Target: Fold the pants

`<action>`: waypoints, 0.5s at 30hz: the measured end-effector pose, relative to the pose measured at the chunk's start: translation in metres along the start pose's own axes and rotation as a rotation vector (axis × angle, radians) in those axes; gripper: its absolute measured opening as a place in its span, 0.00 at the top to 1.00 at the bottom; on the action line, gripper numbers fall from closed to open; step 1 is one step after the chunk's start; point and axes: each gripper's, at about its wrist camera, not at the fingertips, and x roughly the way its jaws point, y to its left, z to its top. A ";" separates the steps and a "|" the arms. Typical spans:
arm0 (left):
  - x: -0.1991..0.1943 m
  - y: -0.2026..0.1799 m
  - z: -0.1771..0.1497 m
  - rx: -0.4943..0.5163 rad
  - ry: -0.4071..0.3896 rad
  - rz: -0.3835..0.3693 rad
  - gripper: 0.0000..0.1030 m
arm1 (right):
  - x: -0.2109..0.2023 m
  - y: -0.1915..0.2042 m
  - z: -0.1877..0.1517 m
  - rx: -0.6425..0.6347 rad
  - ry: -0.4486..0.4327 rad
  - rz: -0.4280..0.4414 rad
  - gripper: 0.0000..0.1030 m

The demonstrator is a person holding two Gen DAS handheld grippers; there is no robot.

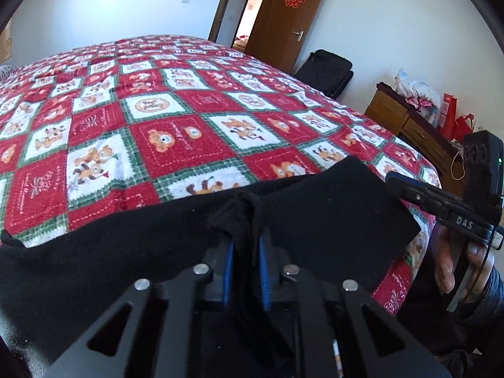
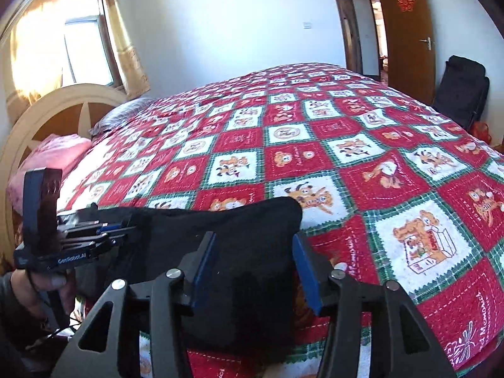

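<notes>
Right now your left gripper (image 1: 245,239) pinches a bunched edge of the black pants (image 1: 315,208) on the bed (image 1: 189,138); your right gripper (image 2: 255,252) spreads wide above them. Next, probably grip and fold.

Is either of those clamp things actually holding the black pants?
The left hand-held gripper pinches a bunched fold of the black pants. The right hand-held gripper is open, holding nothing.

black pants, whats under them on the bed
The black pants lie on the red, white and green patterned blanket, which shows all around them. Whatever sits directly beneath the fabric is covered.
</notes>
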 end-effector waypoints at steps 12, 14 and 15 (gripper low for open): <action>-0.013 0.021 -0.002 -0.089 -0.005 0.018 0.87 | -0.009 0.031 -0.004 -0.115 -0.023 0.122 0.45; -0.009 0.025 -0.005 -0.097 0.005 0.021 0.87 | 0.005 0.041 -0.013 -0.158 0.065 0.132 0.45; -0.008 0.026 -0.006 -0.102 0.006 0.019 0.87 | 0.016 0.044 -0.019 -0.174 0.122 0.119 0.45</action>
